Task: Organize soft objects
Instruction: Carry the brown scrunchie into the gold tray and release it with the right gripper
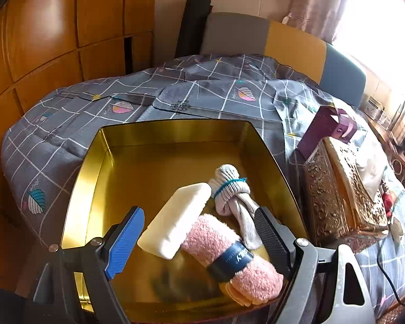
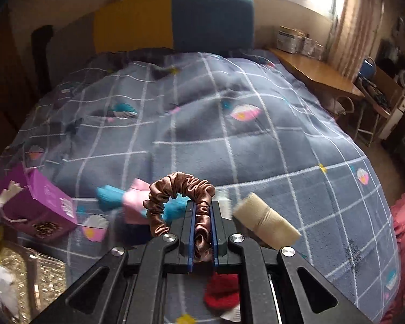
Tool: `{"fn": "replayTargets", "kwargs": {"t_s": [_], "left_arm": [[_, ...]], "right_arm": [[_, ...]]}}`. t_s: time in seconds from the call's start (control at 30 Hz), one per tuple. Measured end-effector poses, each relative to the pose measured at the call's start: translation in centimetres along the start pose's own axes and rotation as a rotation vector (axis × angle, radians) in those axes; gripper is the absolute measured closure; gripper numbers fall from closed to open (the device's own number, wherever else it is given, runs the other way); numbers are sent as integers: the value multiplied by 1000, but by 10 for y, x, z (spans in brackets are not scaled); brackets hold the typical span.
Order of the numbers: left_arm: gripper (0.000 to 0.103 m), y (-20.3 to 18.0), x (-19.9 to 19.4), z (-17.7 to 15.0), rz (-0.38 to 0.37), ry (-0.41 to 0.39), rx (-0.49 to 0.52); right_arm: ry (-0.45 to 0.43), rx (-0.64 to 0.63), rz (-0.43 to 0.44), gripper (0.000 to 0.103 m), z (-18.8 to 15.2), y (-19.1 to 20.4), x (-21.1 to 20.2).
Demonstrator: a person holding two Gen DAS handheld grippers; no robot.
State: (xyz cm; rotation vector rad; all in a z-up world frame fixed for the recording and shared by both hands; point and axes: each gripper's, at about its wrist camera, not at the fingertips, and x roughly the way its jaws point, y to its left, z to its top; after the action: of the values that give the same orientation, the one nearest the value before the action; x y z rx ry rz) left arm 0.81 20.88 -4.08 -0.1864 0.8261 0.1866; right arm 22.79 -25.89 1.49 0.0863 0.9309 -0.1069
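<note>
Spread wide, left gripper (image 1: 199,232) holds nothing above the tin (image 1: 94,162); inside lie a sponge (image 1: 175,218), towel (image 1: 229,253) at 5 o'clock, knotted sock (image 1: 232,189) at 2. Right gripper (image 2: 202,210) pinches a scrunchie (image 2: 181,189) over the bedspread (image 2: 229,140).

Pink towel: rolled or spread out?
Rolled. The pink towel lies in the gold tin as a tight roll, held by a dark band around it.

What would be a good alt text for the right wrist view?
The right gripper, jaws shut, holds a brown satin scrunchie above a grey checked bedspread. A beige roll, a purple box and blue-and-pink fabric lie below.
</note>
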Motion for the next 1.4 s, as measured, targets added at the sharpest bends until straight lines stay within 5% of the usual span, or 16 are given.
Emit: {"fn": "replayTargets", "kwargs": {"t_s": [0.23,0.4,0.53,0.77,1.03,1.13,1.27,1.4], "left_arm": [[18,6,-2,-6,-3,3,-4],[18,11,-5,-4,-4,-13,-29],[18,12,-9,-3,-9,-25,-33],[18,14,-15,-4,-11,-37,-49],[18,15,-18,-4,9,-42,-51],[18,14,-21,-3,11,-45,-50],[18,6,-28,-1,10,-67,-18],[18,-8,-35,2,-7,-84,17]], "right_arm": [[-85,-213,321,93,2,149,-53],[-42,-460,531,93,-57,238,-87],[39,-619,598,93,-117,285,-93],[99,-766,557,91,-192,325,-77],[106,-773,544,82,-215,328,-65],[83,-769,553,61,-212,326,-70],[24,-747,535,60,-209,314,-84],[-68,-716,496,44,-207,287,-102]]}}
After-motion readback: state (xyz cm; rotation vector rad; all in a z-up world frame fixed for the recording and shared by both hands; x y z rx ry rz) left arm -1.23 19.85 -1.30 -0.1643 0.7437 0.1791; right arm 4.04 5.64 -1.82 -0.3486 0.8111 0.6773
